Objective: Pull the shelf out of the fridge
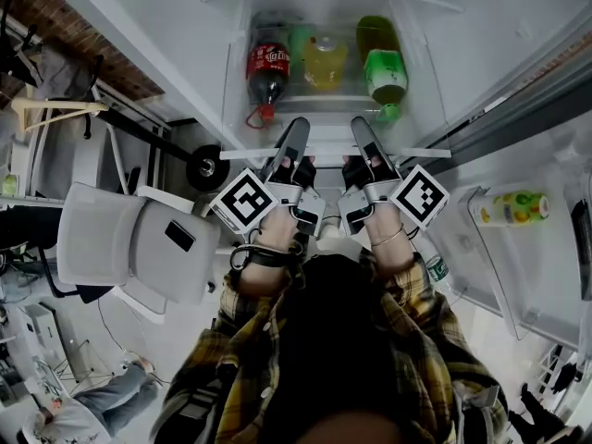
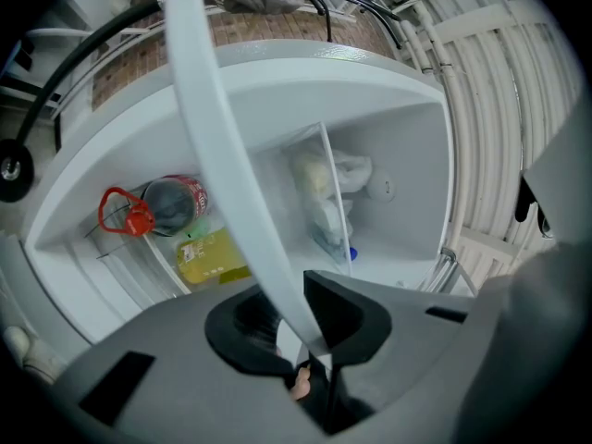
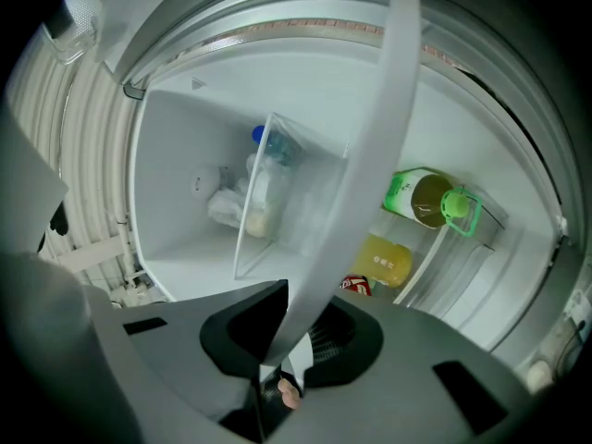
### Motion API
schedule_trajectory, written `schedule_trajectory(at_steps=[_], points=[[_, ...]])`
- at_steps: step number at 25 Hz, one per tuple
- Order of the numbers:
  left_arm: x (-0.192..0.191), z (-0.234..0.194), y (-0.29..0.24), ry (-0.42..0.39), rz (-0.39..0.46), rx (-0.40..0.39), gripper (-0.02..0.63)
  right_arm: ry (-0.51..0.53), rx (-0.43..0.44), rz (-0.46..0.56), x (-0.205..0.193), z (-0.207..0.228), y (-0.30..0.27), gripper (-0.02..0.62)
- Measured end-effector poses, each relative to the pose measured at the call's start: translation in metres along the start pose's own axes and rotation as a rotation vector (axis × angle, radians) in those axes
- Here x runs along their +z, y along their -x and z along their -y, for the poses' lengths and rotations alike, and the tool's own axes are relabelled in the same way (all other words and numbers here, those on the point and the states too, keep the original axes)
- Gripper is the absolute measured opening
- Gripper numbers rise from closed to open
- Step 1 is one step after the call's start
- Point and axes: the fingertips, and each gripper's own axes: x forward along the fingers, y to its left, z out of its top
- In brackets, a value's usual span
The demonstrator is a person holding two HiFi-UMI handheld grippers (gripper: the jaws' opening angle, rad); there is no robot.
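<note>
Pull step is on: L gripper (image 1: 294,132) and R gripper (image 1: 363,132) are both clamped on the front lip of the shelf (image 1: 425,153), side by side near mid-span. Shelf sits in the fridge (image 1: 435,72), w/ cola bottle (image 1: 266,67), yellow bottle (image 1: 326,61) & green bottle (image 1: 384,63) lying on it. Next probably needs a level, even draw toward the body, or the bottles roll. Gripper views show pads pinching the lip and bagged food (image 3: 242,202) deeper in. Only the head view shows the door bin (image 1: 481,276).
</note>
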Motion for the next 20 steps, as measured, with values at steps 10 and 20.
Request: schedule_trajectory(at_steps=[10, 20], points=[[-0.0043, 0.0040, 0.0081, 0.030, 0.008, 0.005, 0.063, 0.008, 0.004, -0.001, -0.0022, -0.0050, 0.0080, 0.055], [-0.0060, 0.0062, 0.0098, 0.036, 0.012, -0.002, 0.063, 0.014, 0.002, -0.011, -0.0027, -0.0064, 0.0102, 0.055]])
